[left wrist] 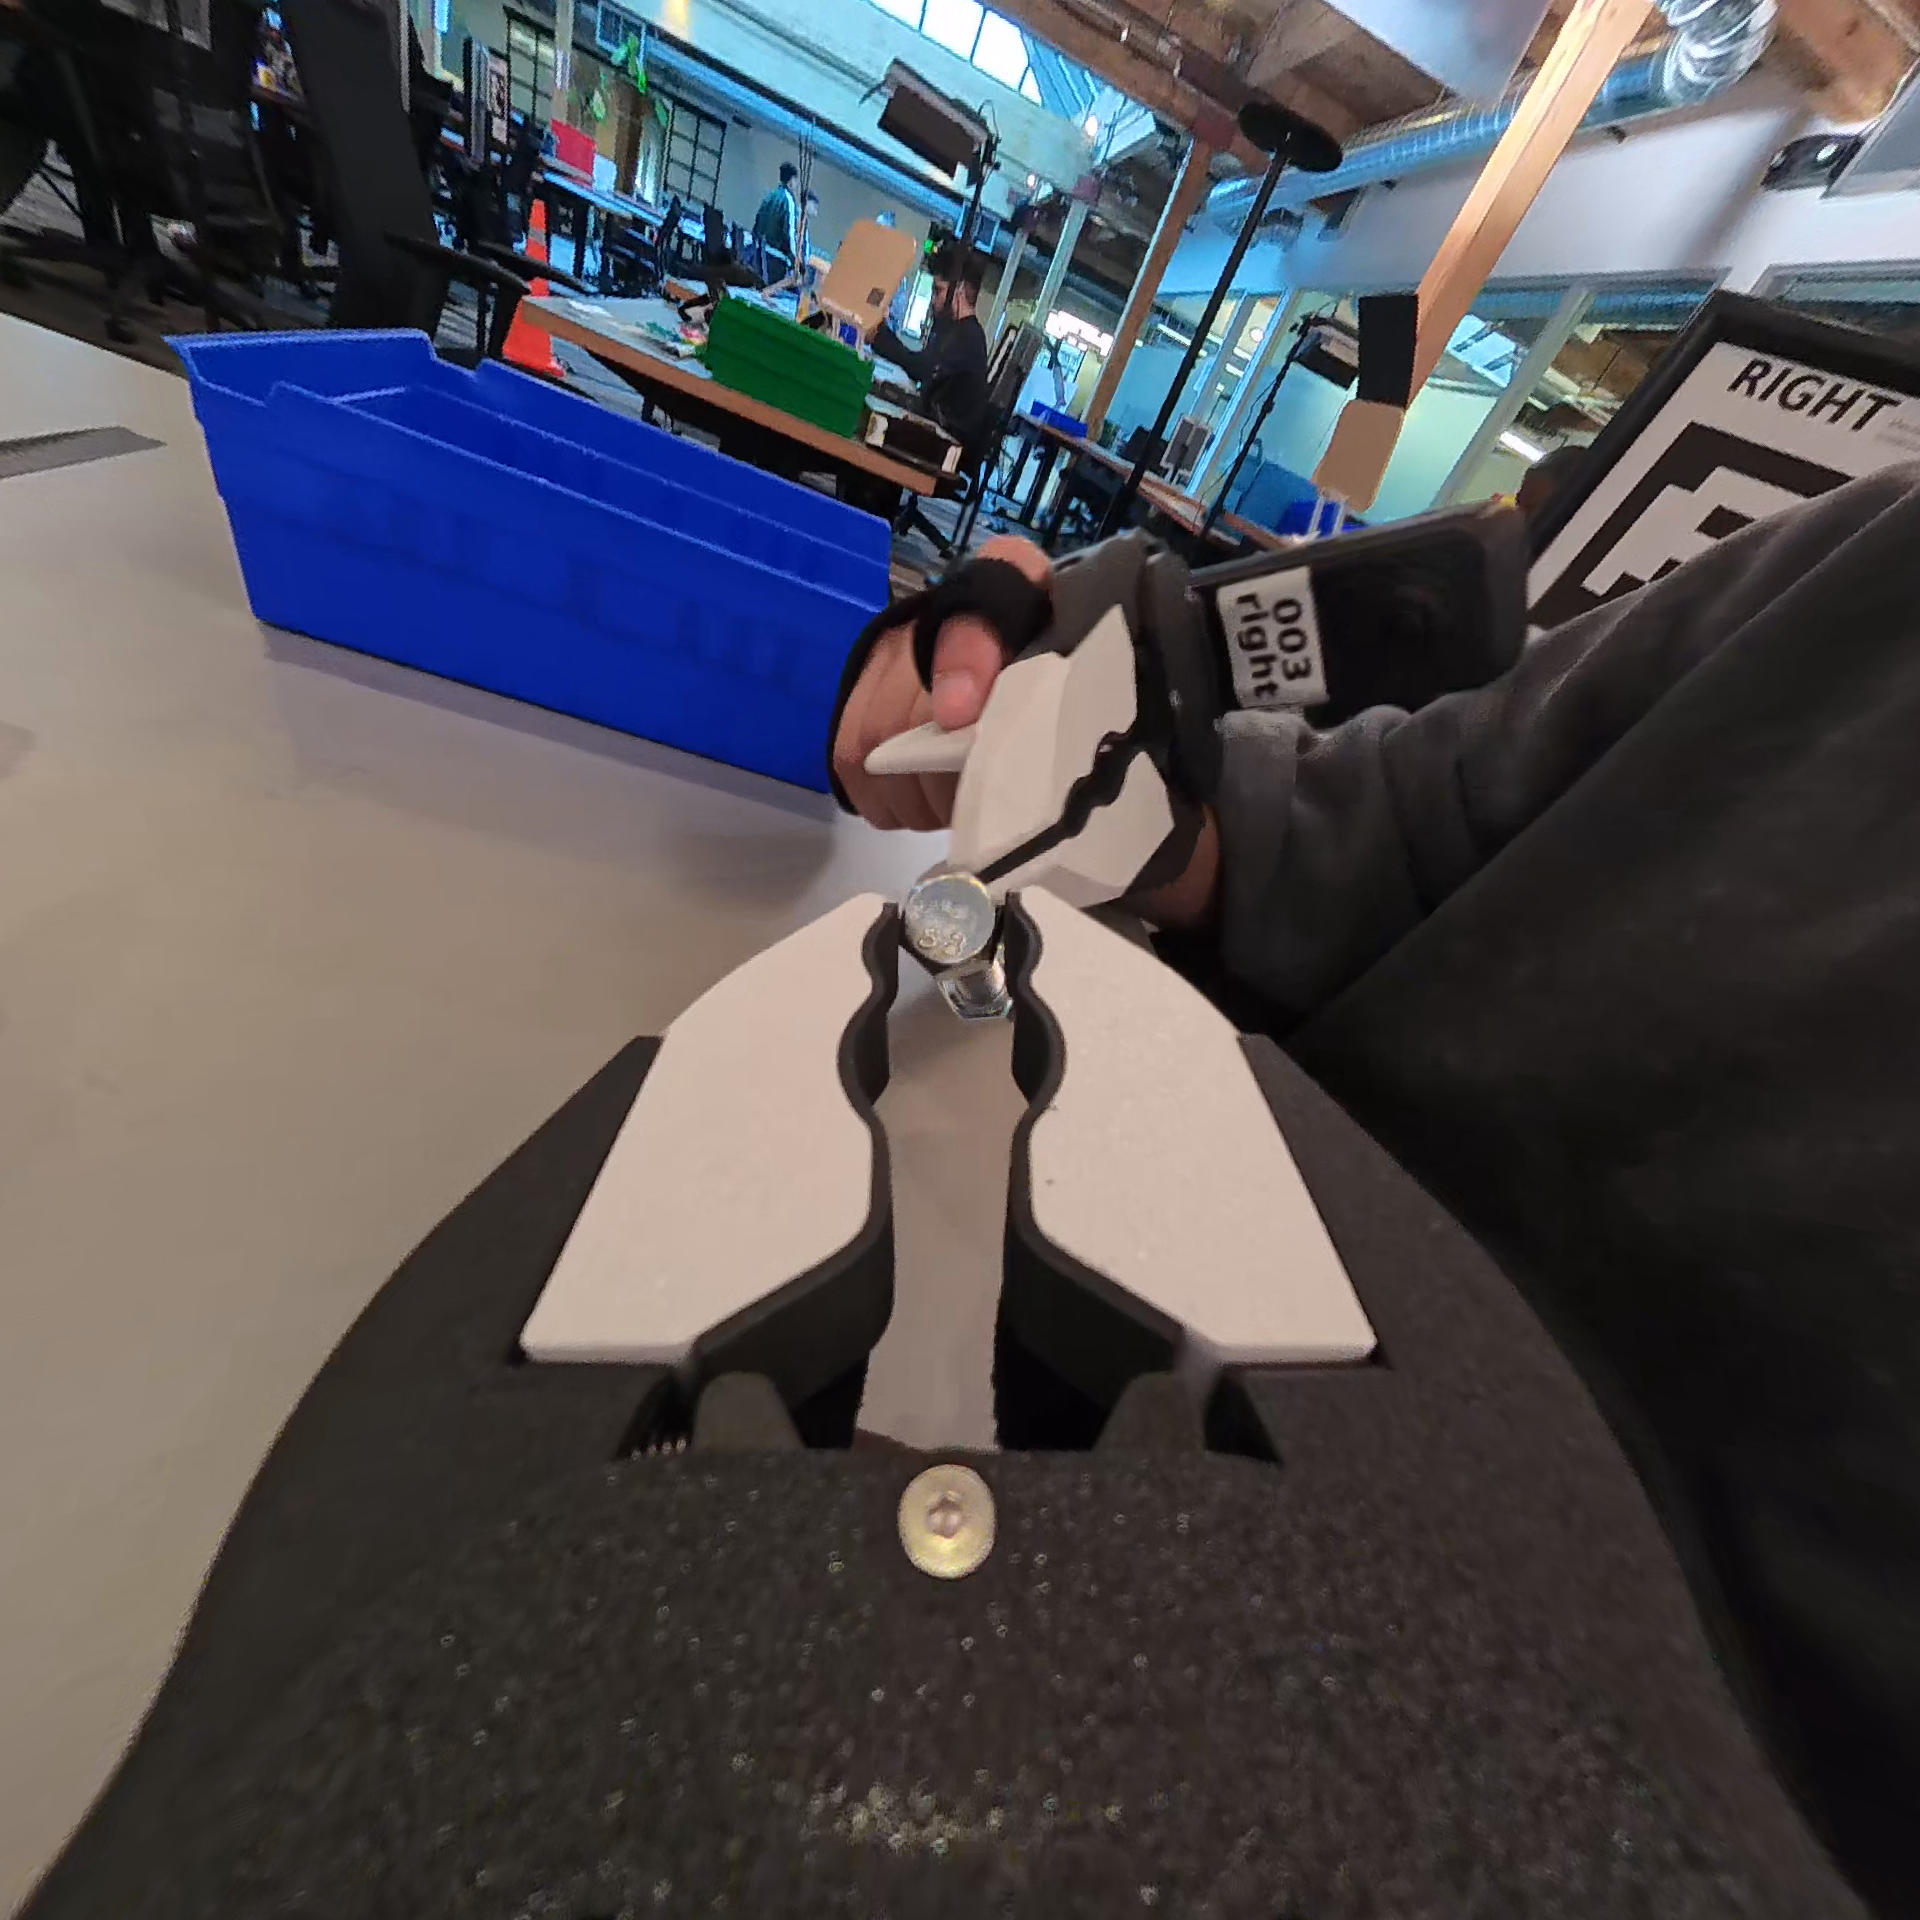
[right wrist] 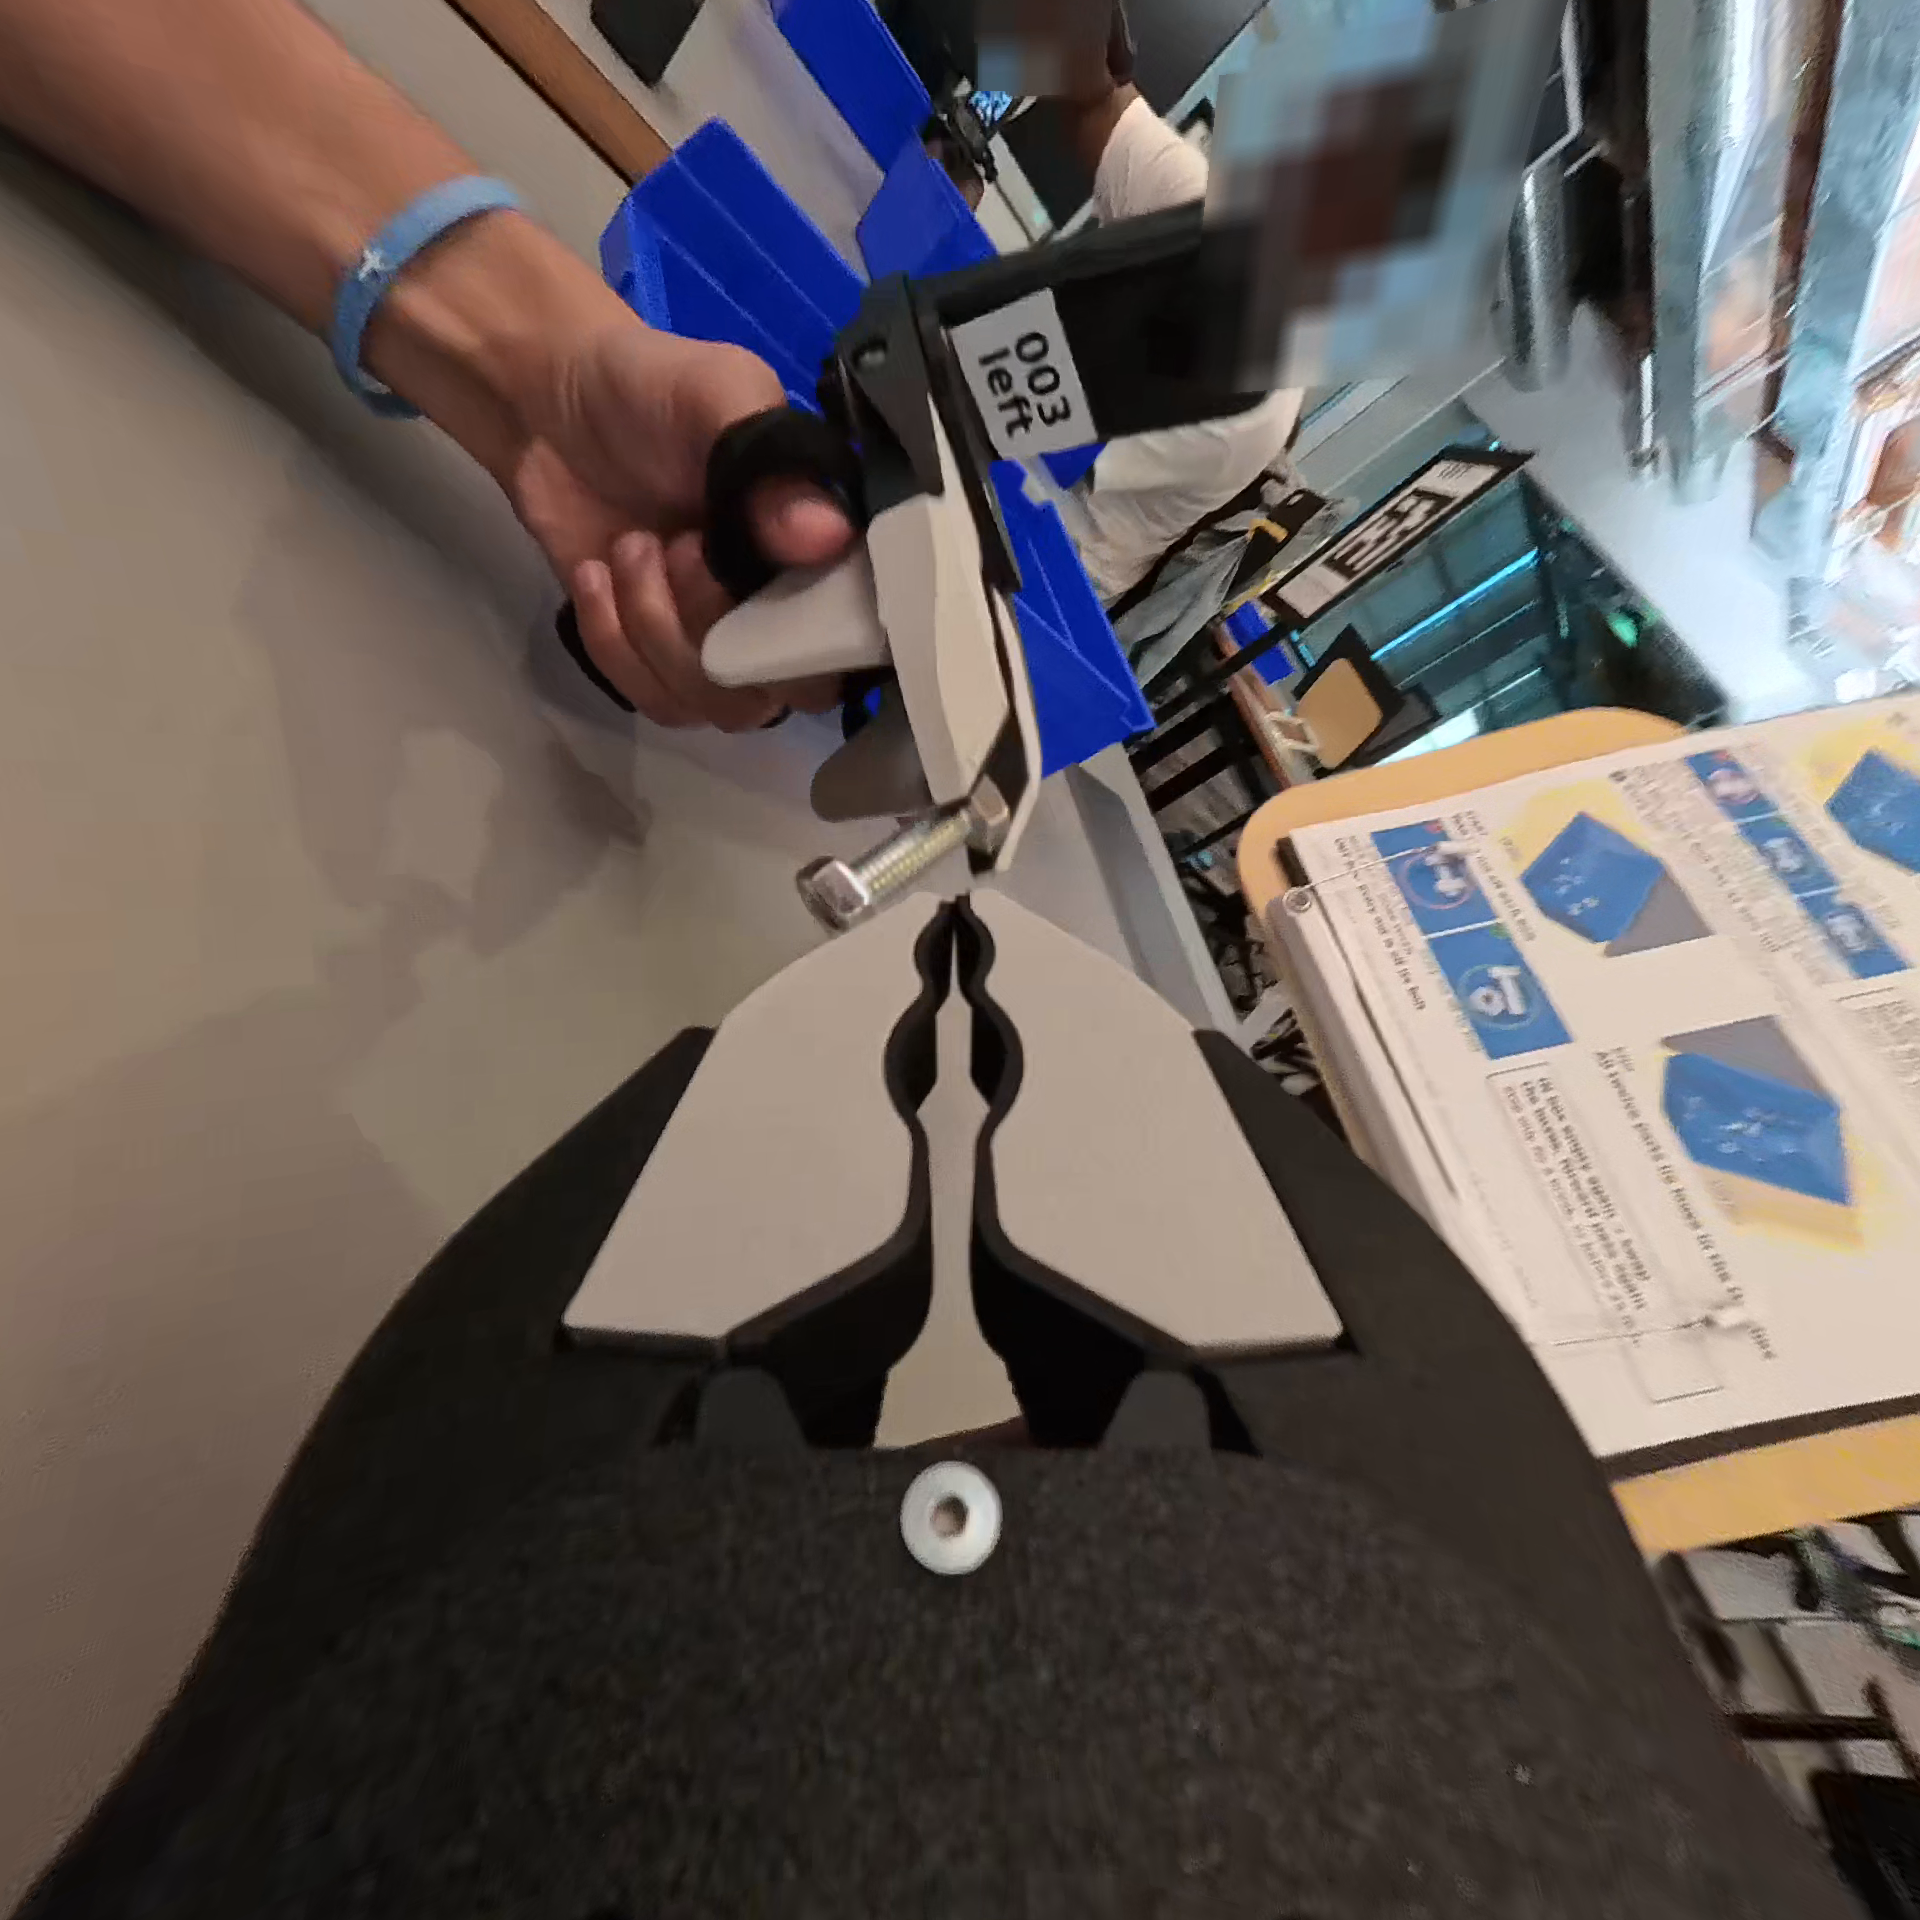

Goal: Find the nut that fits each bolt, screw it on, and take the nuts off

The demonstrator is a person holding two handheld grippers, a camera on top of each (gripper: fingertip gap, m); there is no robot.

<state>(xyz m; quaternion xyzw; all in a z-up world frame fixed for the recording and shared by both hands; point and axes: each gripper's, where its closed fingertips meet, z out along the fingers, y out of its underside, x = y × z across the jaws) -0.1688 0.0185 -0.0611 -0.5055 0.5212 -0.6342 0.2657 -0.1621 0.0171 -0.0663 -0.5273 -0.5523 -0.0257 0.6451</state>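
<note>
My left gripper (left wrist: 951, 935) is shut on a silver hex nut (right wrist: 994, 805). A silver bolt (right wrist: 883, 862) is threaded in the nut, and its free hex head (right wrist: 831, 894) sticks out to the lower left. In the left wrist view the bolt head (left wrist: 949, 914) faces the camera between my fingertips. My right gripper (right wrist: 954, 914) is shut with its pads together and nothing between them. Its tips sit right beside the bolt's shank. It also shows in the left wrist view (left wrist: 982, 873), with its tips at the bolt head.
A blue bin (left wrist: 540, 540) stands on the grey table (left wrist: 312, 987) behind the grippers; it also shows in the right wrist view (right wrist: 748, 270). A printed sheet on a wooden board (right wrist: 1610, 1039) lies at the right. A sleeve (left wrist: 1558, 831) fills the right side. The grippers are tip to tip, or close to it.
</note>
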